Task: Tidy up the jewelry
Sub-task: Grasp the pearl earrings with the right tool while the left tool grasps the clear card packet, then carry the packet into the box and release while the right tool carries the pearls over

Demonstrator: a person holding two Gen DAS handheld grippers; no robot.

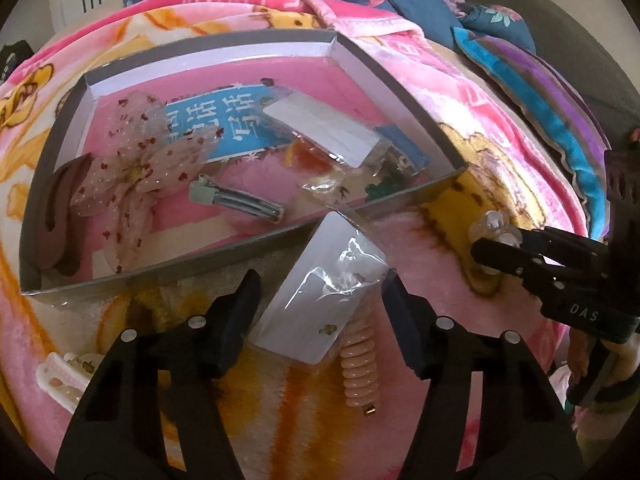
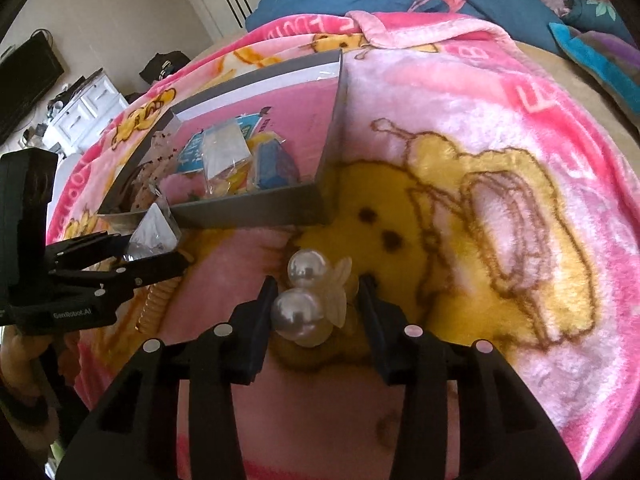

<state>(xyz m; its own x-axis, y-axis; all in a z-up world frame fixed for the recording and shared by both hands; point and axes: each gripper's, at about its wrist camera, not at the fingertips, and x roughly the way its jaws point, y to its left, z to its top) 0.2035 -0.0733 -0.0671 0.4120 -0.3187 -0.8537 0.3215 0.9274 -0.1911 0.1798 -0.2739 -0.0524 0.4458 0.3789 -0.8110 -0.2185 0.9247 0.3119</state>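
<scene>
A white jewelry card in a clear bag [image 1: 304,320] leans over the front wall of the grey box [image 1: 160,272]. My left gripper [image 1: 318,292] has a finger against each side of it and is shut on it. The same gripper [image 2: 136,250] and bag [image 2: 154,236] show at the left of the right wrist view. A hair clip with two big pearls [image 2: 304,296] lies on the yellow patch of the blanket. My right gripper [image 2: 318,290] is shut on it, both pads touching. From the left wrist view the right gripper [image 1: 496,244] and the pearls [image 1: 494,224] sit at the right.
The box holds a sheer flower bow [image 1: 132,168], a green clip [image 1: 236,200], another bagged card [image 1: 324,132] and a brown piece [image 1: 60,208]. A peach coil tie [image 1: 358,364] and a white clip [image 1: 64,376] lie on the pink blanket [image 2: 440,120]. Bedding is piled behind.
</scene>
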